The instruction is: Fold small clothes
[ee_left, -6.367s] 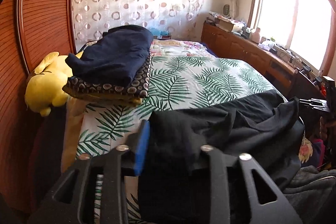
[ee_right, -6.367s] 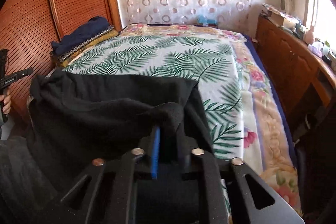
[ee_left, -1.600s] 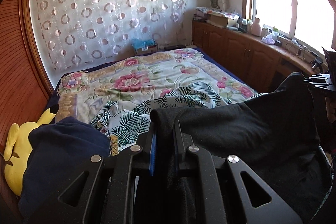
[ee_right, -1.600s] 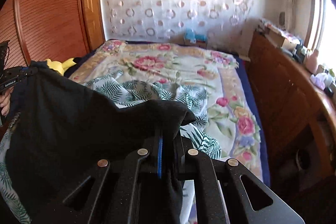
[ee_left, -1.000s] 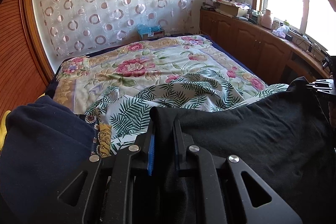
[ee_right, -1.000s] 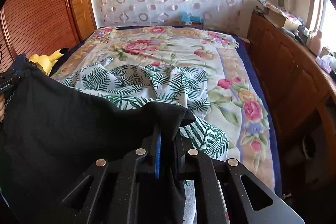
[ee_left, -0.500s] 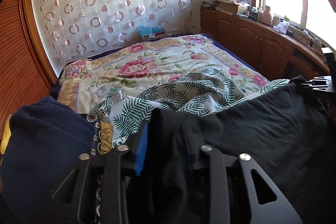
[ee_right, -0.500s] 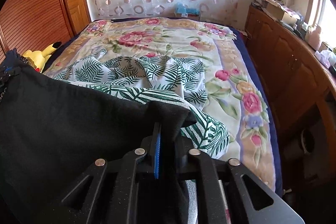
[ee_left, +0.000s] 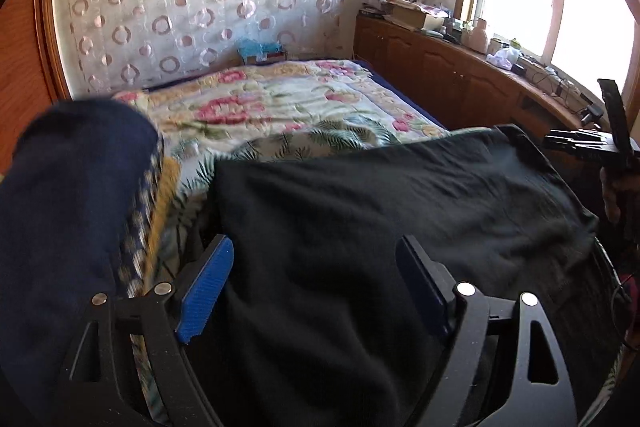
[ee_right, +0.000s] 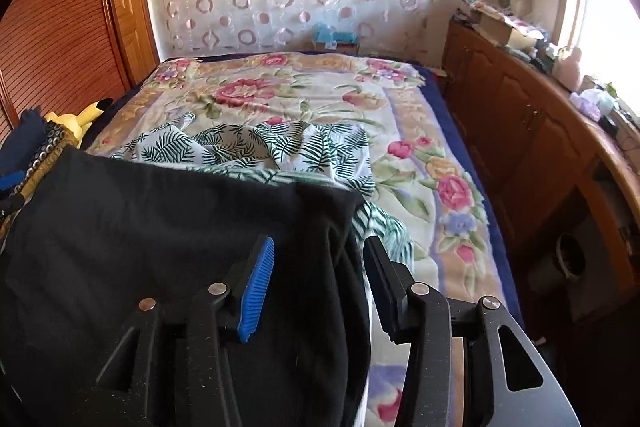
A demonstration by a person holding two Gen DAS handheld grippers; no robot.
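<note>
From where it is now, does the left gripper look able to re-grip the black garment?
Probably yes. The left gripper has just opened, its jaws wide with the black garment lying right between them and nothing on top of the cloth there.

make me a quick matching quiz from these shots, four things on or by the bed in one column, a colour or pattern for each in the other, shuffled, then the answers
Things:
1. garment spread nearest the grippers
2. plush toy at the bed's left edge
3. crumpled sheet mid-bed
4. blanket covering the bed

Colour or pattern:
A. green fern leaves on white
B. black
C. pink flowers
D. yellow

Pairs: 1-B, 2-D, 3-A, 4-C
</note>
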